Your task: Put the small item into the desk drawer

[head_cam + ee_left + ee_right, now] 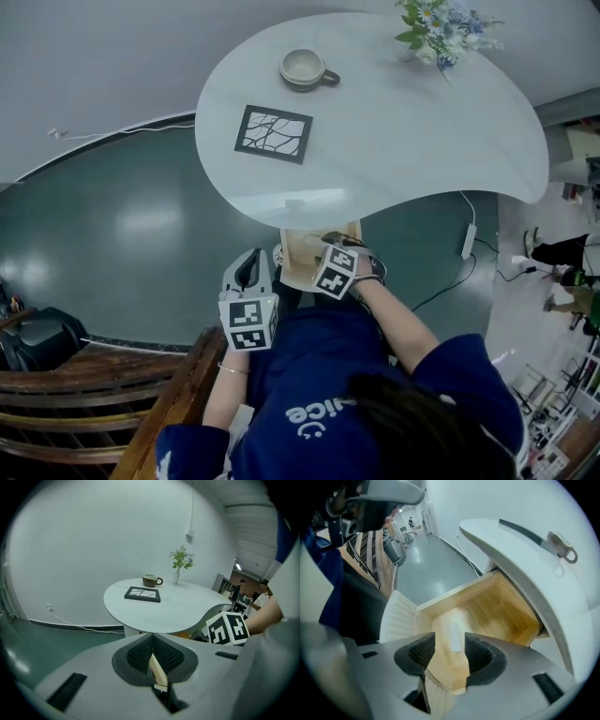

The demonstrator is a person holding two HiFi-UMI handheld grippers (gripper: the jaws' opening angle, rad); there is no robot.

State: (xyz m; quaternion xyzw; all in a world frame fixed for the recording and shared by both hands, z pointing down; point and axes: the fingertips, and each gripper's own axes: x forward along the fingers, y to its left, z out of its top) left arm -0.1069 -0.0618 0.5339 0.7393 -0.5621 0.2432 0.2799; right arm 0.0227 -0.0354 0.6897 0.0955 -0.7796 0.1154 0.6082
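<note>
The small pale oblong item (453,634), blurred, seems to lie inside the open light-wood drawer (501,602) under the white curved desk (403,141). My right gripper (450,648) has its fingers spread around it, not pinching. I'd lift straight up, clear of the near wall. My left gripper (152,641), fingers pressed together, hangs idle at left.

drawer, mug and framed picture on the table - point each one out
drawer (506,611), right gripper view, on its bare wooden floor.
mug (302,67), head view, on the middle of its bowl.
framed picture (273,133), head view, on the middle of its patterned face.
</note>
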